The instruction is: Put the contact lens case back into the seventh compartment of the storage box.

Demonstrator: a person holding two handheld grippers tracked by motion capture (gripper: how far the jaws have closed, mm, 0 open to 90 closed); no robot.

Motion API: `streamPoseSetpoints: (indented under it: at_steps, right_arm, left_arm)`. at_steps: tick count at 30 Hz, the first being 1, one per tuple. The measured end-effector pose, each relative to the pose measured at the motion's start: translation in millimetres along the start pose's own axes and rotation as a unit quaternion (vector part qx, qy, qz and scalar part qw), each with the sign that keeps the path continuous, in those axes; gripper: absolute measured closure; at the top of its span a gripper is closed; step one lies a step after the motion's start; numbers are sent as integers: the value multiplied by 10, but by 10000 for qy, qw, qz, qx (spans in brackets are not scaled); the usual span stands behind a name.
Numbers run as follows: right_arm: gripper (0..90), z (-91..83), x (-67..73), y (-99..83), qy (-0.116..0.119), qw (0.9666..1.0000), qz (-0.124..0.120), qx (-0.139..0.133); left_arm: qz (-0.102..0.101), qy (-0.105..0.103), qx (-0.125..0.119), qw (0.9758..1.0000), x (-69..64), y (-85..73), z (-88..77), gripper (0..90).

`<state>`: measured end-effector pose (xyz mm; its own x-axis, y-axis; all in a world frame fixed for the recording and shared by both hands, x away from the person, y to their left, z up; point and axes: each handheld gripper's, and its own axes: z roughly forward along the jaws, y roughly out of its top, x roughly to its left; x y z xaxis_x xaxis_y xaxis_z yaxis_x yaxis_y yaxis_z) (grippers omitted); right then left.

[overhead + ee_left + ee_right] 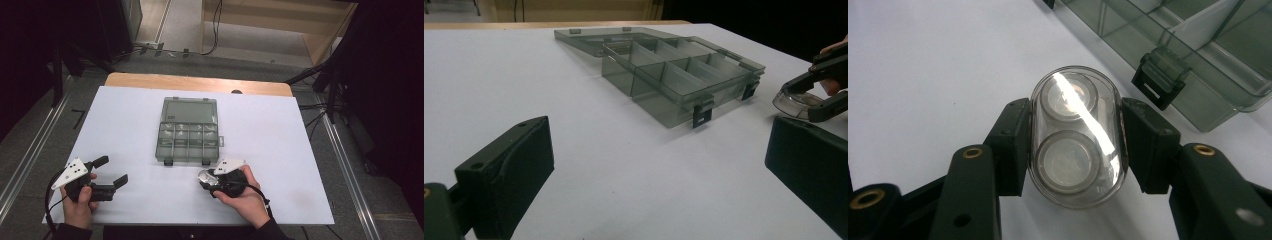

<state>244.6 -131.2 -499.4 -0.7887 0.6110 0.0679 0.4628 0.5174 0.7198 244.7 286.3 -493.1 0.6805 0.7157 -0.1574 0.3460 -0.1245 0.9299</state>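
On the white bench (125, 130), the right tongs (1075, 145) clamp a clear oval capsule (1075, 135) holding two round discs, just beside the near edge of an open smoke-grey compartment box (189, 131). The left tongs (111, 172) gape wide, empty, well apart.

Spread across a wooden table (200, 82), with a strip of bare wood left showing at the far edge: a white sheet (125, 130). Beyond, on grey floor (185, 25), a black cable (216, 25) trailing beside a pale wooden frame (280, 20). Flanking the table, metal rails (30, 145) and dark stand legs (320, 75).
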Motion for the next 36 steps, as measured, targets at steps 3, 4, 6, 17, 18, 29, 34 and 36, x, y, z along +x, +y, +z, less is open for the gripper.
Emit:
streamPoseSetpoints:
  at_steps: [3,4,6,17,18,29,34,36]
  right_arm:
    - [468,-21,-15,4,-26,10000,22,-28]
    - [468,-29,-21,8,-25,10000,18,-36]
    - [468,-44,-30,17,-39,10000,35,-75]
    - [468,-90,-67,69,-70,9999,53,-119]
    - [468,-96,-74,76,-58,9999,66,-140]
    - [468,-135,-110,134,-50,9997,76,-212]
    - [468,-148,-119,162,-39,9996,113,-242]
    - [468,-153,-121,174,-45,9996,103,-246]
  left_arm:
    - [-12,9,-20,10000,0,-1,-5,0]
    - [-13,8,-18,10000,2,-2,-6,0]
    - [-15,10,-20,10000,4,-2,-7,0]
    - [-20,18,-22,10000,10,-4,-9,0]
    - [-21,19,-24,10000,10,-4,-9,0]
    - [-29,19,-19,10000,6,-7,-2,0]
    - [-24,24,-13,10000,5,-7,-2,0]
    - [-24,23,-18,10000,5,-7,-3,0]
